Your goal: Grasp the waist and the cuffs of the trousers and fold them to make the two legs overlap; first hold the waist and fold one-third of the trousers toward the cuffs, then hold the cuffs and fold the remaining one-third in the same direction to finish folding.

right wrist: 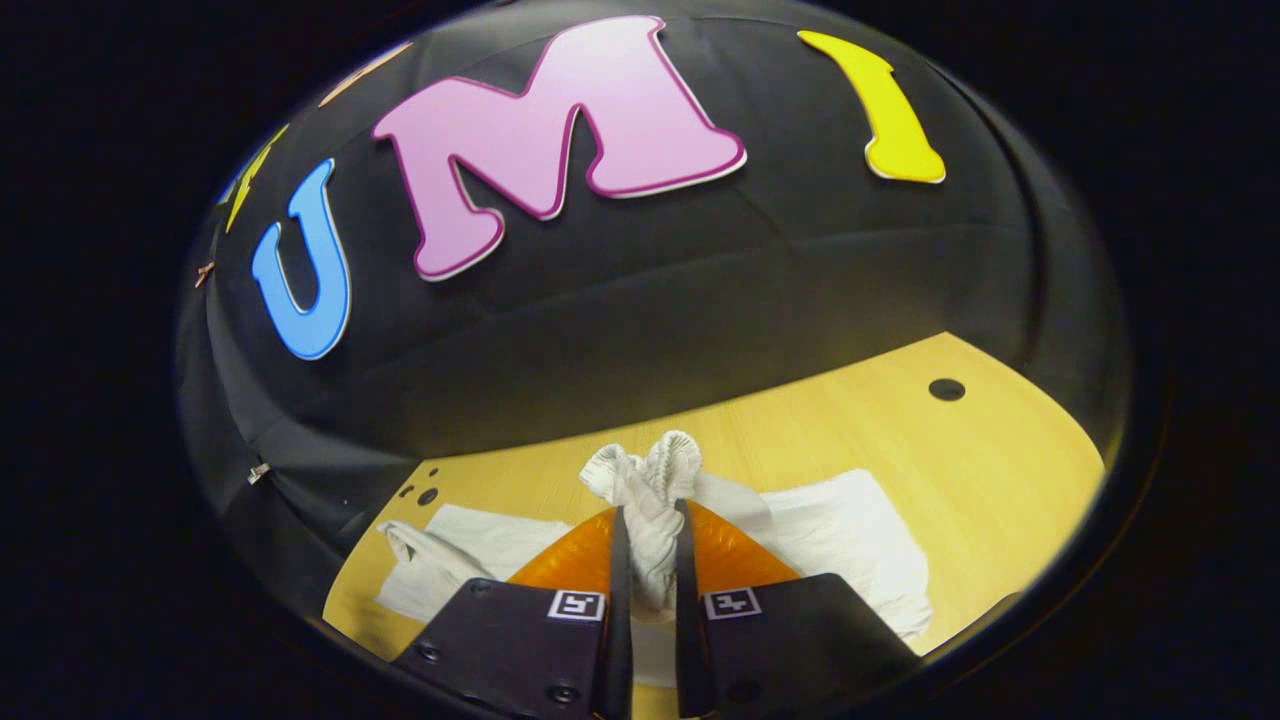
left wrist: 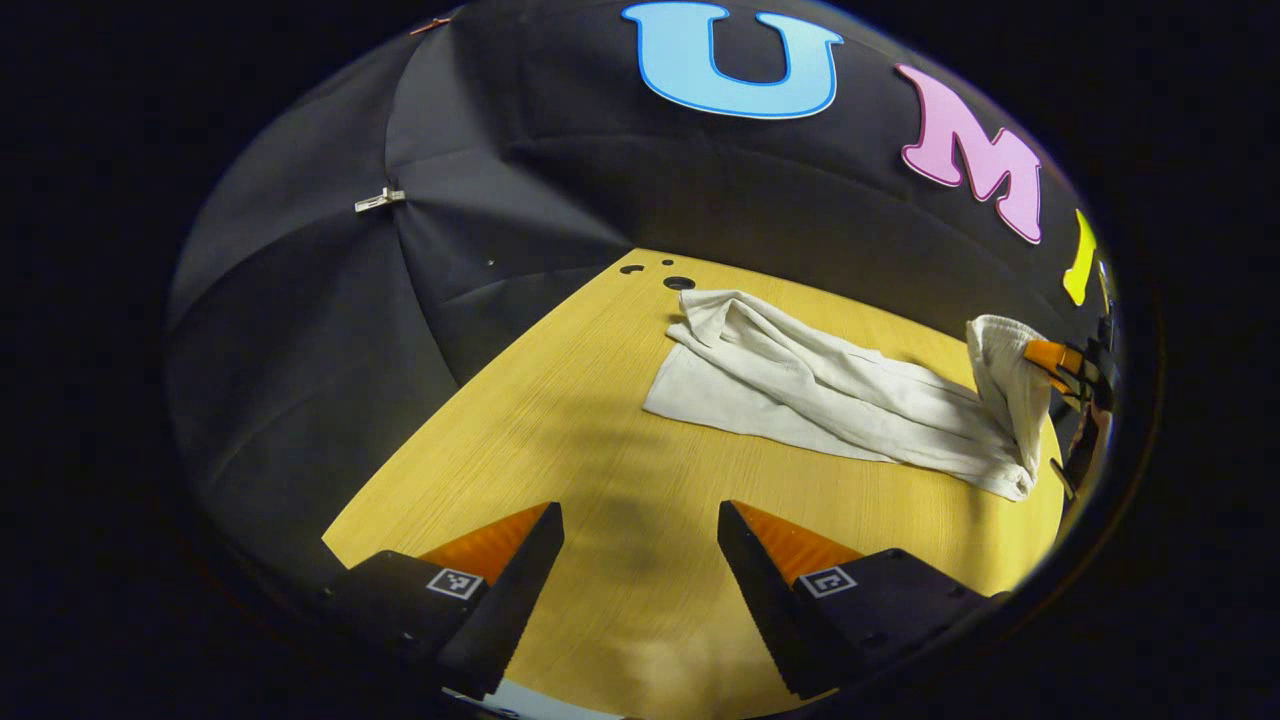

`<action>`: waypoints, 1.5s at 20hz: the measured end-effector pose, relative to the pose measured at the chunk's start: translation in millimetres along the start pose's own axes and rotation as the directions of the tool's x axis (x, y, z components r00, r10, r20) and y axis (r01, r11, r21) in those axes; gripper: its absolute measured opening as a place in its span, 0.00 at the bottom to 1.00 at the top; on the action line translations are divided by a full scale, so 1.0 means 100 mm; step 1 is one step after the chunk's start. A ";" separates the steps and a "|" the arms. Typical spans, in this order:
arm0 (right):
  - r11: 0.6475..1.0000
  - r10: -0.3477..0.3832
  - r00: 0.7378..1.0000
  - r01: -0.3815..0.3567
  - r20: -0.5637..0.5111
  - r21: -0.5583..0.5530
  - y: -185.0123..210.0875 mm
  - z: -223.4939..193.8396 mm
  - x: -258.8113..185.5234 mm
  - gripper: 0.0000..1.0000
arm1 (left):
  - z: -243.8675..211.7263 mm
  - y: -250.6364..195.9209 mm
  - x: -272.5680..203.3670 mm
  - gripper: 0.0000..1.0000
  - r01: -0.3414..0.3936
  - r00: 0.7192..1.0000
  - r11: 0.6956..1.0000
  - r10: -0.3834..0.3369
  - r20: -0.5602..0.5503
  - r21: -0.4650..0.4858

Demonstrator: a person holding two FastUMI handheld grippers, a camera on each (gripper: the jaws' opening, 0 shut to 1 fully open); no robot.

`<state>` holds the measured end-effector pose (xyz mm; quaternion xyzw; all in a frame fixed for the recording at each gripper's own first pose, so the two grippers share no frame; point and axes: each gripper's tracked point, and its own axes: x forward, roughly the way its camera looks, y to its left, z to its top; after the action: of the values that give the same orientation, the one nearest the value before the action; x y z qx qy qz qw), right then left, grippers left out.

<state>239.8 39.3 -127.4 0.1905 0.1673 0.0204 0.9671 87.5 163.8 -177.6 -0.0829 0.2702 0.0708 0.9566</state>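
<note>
Both fingers of the right gripper (right wrist: 650, 545) pinch the trousers (left wrist: 830, 395); left gripper (left wrist: 640, 540) gapes wide, empty.

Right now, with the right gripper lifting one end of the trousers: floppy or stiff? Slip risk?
Likely floppy: the trousers drape and wrinkle from the right gripper, which bunches their end. Probably light, since one pinch lifts that end. Slip seems unlikely; the fabric looks matte.

I see strong fisheye bending at both views' edges; the yellow wooden surface (left wrist: 600, 420) is brightly lit, soft shadow near lower centre, backdrop dim.
</note>
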 end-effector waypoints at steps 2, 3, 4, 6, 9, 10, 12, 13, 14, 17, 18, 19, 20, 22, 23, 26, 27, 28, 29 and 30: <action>1.000 0.024 0.999 -0.023 -0.045 0.005 0.15 -0.24 -0.03 0.20 | 0.01 0.00 0.02 0.99 0.008 1.000 1.000 -0.008 -0.001 0.012; 0.999 0.044 0.997 -0.043 -0.060 0.009 0.23 -0.33 -0.06 0.23 | 0.02 -0.01 0.02 0.99 0.012 1.000 1.000 -0.012 -0.001 0.018; 0.999 0.053 0.996 -0.052 -0.071 0.005 0.29 -0.40 -0.05 0.28 | 0.04 -0.03 0.03 0.99 0.018 1.000 1.000 -0.018 -0.001 0.022; 0.998 0.063 0.993 -0.063 -0.097 0.005 0.38 -0.53 -0.15 0.48 | 0.07 -0.08 0.04 0.99 0.035 0.999 0.999 -0.035 0.002 0.028; 0.998 0.058 0.992 -0.056 -0.109 0.021 0.40 -0.58 -0.37 0.75 | 0.18 -0.24 0.10 0.99 0.078 0.997 0.997 -0.079 0.011 0.026; 0.999 0.042 0.994 -0.040 -0.103 0.022 0.34 -0.57 -0.48 0.97 | 0.23 -0.29 0.14 0.99 0.092 0.996 0.995 -0.093 0.017 0.028; 1.000 0.006 0.996 -0.003 -0.091 0.030 0.21 -0.52 -0.75 0.99 | 0.32 -0.40 0.23 0.99 0.116 0.993 0.993 -0.116 0.022 0.030; 0.999 -0.015 0.996 0.017 -0.083 0.031 0.13 -0.48 -0.90 0.98 | 0.38 -0.47 0.28 0.99 0.133 0.991 0.991 -0.134 0.020 0.025; 0.999 -0.037 0.997 0.039 -0.073 0.028 0.03 -0.44 -1.06 0.98 | 0.44 -0.54 0.35 0.99 0.148 0.989 0.989 -0.149 0.020 0.023; 0.994 -0.110 0.994 0.110 -0.027 -0.003 -0.32 -0.30 -1.52 0.98 | 0.64 -0.71 0.58 1.00 0.176 0.984 0.983 -0.178 0.019 0.060; 0.991 -0.137 0.991 0.137 -0.011 -0.006 -0.44 -0.25 -1.69 0.98 | 0.69 -0.75 0.66 1.00 0.179 0.983 0.980 -0.181 0.015 0.081; 0.987 -0.159 0.987 0.159 0.003 -0.006 -0.56 -0.21 -1.84 0.98 | 0.73 -0.80 0.75 0.99 0.182 0.983 0.978 -0.184 0.011 0.098; 0.982 -0.187 0.982 0.187 0.017 -0.001 -0.68 -0.17 -1.97 0.98 | 0.77 -0.85 0.84 1.00 0.187 0.982 0.976 -0.189 0.006 0.109; 0.970 -0.244 0.969 0.244 0.046 0.016 -0.93 -0.08 -2.23 0.98 | 0.80 -0.99 0.98 1.00 0.202 0.979 0.971 -0.203 -0.004 0.125; 0.962 -0.274 0.960 0.273 0.059 0.026 -1.05 -0.03 -2.34 0.98 | 0.81 -1.05 1.04 0.99 0.210 0.978 0.969 -0.211 -0.009 0.133; 0.941 -0.340 0.936 0.337 0.089 0.040 -1.30 0.05 -2.65 0.98 | 0.83 -1.16 1.20 1.00 0.213 0.977 0.962 -0.214 -0.012 0.170; 0.934 -0.357 0.930 0.354 0.094 0.039 -1.36 0.06 -2.73 0.98 | 0.84 -1.17 1.23 1.00 0.210 0.977 0.961 -0.211 -0.012 0.178; 0.929 -0.371 0.924 0.369 0.096 0.038 -1.41 0.07 -2.81 0.98 | 0.84 -1.18 1.27 1.00 0.209 0.977 0.961 -0.211 -0.011 0.180; 0.925 -0.379 0.920 0.377 0.097 0.039 -1.44 0.07 -2.87 0.98 | 0.85 -1.17 1.30 0.99 0.210 0.977 0.962 -0.212 -0.009 0.174; 0.924 -0.382 0.919 0.380 0.097 0.038 -1.45 0.05 -2.96 0.98 | 0.85 -1.15 1.34 1.00 0.208 0.978 0.965 -0.210 -0.005 0.158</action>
<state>-41.1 -127.4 -84.1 0.1639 0.1514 -0.1796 0.9581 264.7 80.2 -163.2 -0.0346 0.2591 -0.0515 0.9639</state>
